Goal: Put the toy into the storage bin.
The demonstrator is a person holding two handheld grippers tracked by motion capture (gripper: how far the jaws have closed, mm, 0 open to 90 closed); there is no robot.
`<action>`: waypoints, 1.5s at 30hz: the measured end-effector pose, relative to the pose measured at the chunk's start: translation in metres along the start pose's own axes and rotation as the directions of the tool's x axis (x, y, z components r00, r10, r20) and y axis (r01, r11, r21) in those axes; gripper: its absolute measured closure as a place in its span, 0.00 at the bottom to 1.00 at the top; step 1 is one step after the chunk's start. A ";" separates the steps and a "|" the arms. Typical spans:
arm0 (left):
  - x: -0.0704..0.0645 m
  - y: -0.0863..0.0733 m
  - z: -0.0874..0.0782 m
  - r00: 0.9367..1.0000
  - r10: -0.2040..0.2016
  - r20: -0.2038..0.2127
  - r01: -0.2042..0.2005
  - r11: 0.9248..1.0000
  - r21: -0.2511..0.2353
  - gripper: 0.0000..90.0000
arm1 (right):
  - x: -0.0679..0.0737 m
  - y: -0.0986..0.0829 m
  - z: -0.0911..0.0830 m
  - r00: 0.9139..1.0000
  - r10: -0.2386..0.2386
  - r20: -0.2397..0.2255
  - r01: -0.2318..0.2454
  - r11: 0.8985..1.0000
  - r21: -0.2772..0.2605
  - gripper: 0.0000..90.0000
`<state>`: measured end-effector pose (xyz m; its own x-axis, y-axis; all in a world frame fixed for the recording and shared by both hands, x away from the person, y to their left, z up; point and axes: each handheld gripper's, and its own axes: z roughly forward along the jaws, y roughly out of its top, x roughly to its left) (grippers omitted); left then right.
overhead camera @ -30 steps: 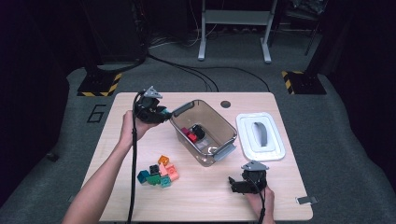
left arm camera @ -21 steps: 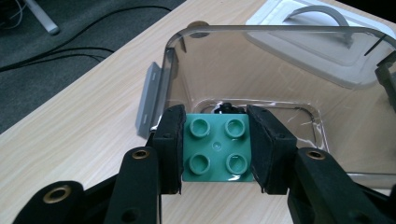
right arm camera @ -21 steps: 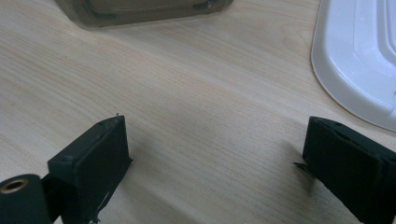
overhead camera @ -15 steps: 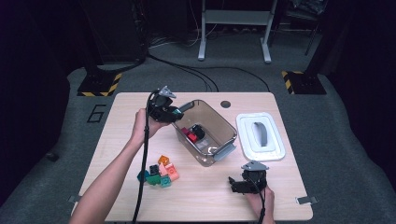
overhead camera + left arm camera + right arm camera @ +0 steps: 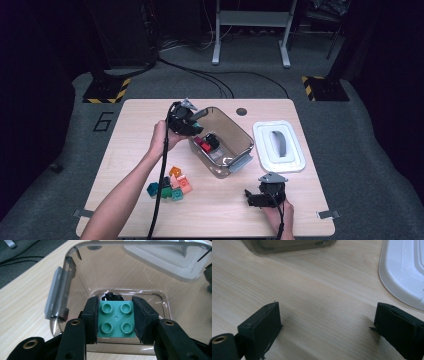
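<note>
My left gripper (image 5: 116, 320) pinches a green brick (image 5: 116, 319) between its two pads, studs facing the camera, and I hold it over the open mouth of the clear bin (image 5: 75, 272). A black brick (image 5: 112, 296) lies on the bin's floor just beyond it, beside a red brick (image 5: 203, 145). My right gripper (image 5: 327, 322) rests low over the bare table (image 5: 312, 290), jaws spread wide with nothing between them, the white lid (image 5: 404, 270) just beside it. More bricks (image 5: 172, 186) sit in a loose pile near my left forearm
</note>
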<state>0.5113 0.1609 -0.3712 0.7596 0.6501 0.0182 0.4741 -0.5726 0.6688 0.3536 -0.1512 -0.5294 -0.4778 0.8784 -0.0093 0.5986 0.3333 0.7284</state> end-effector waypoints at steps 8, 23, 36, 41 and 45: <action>-0.003 -0.004 0.012 1.000 -0.006 0.017 0.005 0.999 0.046 0.66 | 0.000 0.000 0.000 1.000 -0.001 0.000 0.001 1.000 0.000 0.07; -0.003 -0.011 0.012 0.999 -0.001 0.037 -0.002 0.997 0.078 0.58 | 0.000 0.000 0.000 1.000 -0.002 -0.001 0.002 1.000 -0.001 0.07; -0.002 -0.026 -0.035 0.999 -0.046 0.005 0.047 0.999 -0.017 0.29 | 0.000 0.000 0.000 1.000 -0.001 0.000 0.001 1.000 0.000 0.07; 0.002 -0.044 -0.054 0.998 -0.062 -0.021 0.061 0.997 -0.049 0.24 | 0.000 0.000 0.000 1.000 -0.001 -0.001 0.001 1.000 0.000 0.07; 0.005 -0.063 -0.061 0.996 -0.078 -0.038 0.076 0.996 -0.052 0.20 | 0.000 0.000 0.000 1.000 -0.001 -0.001 0.001 1.000 0.000 0.07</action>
<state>0.4583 0.2311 -0.3682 0.7032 0.7110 -0.0058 0.5066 -0.4953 0.7057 0.3537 -0.1513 -0.5294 -0.4787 0.8779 -0.0093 0.5983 0.3339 0.7284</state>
